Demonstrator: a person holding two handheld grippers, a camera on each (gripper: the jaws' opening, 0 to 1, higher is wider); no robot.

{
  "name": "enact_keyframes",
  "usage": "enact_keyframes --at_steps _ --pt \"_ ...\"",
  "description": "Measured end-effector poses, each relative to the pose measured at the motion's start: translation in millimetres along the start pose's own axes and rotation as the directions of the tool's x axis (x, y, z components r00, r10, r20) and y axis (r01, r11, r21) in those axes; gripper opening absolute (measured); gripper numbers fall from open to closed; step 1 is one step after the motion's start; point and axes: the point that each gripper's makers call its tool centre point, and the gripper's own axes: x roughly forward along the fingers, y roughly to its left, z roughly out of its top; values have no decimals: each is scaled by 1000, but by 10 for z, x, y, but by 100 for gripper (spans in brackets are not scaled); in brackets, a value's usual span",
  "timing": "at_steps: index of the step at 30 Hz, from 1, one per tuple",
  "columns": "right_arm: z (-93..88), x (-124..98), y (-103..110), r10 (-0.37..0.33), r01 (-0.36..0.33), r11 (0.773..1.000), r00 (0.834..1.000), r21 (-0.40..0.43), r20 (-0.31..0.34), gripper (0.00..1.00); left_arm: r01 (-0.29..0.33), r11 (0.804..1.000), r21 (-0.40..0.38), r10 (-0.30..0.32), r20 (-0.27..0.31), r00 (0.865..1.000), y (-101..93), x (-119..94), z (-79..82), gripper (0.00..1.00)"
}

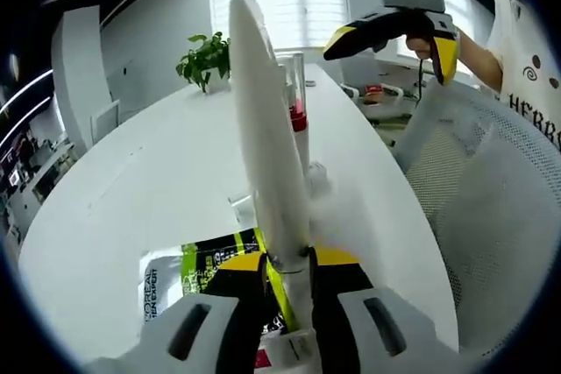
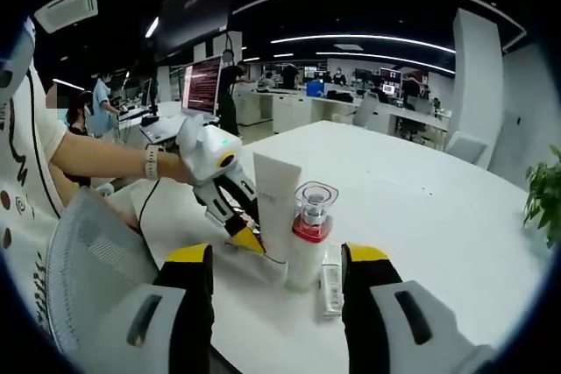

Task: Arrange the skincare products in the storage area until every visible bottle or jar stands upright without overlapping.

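My left gripper [image 1: 289, 260] is shut on the bottom of a tall white tube [image 1: 267, 129], which stands upright on the white table [image 1: 149, 172]. Seen from the right gripper view, the same tube [image 2: 276, 194] is pinched low down by the left gripper [image 2: 245, 236]. Right beside the tube stands a white bottle with a red band and clear cap [image 2: 313, 216], also partly visible behind the tube [image 1: 299, 107]. A small clear bottle [image 2: 331, 282] lies flat next to it. My right gripper [image 2: 279, 256] is open and holds nothing; a hand carries it above the table's far side [image 1: 392, 48].
A green, black and white carton [image 1: 197, 269] lies flat by my left jaws. A potted plant [image 1: 206, 59] stands at the table's far end. A white mesh chair [image 1: 473, 190] is close to the table edge [image 2: 88, 269]. Desks, a monitor [image 2: 202, 85] and people are behind.
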Motion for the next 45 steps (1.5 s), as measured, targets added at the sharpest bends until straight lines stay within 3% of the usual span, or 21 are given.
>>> enact_keyframes --at_steps 11,16,24,30,35,45 --pt "17 -13 8 -6 6 1000 1000 -5 4 61 -52 998 -20 53 33 998 42 -140 97 19" --pt "38 -26 -3 -13 13 1000 1000 0 9 62 -123 991 -52 125 48 991 63 -327 150 21" --pt "39 -37 7 -17 17 1000 1000 -2 4 67 -228 966 -124 237 65 969 -61 -672 253 34" --pt "51 -45 7 -20 20 1000 1000 -5 3 68 -283 946 -157 298 86 951 -276 -902 313 39" --pt "78 -65 8 -21 21 1000 1000 -12 5 70 -330 927 -178 348 81 934 -252 -1160 236 45" --pt "41 -120 8 -27 27 999 999 -20 -21 77 -421 869 -260 447 45 894 -227 -1556 130 59"
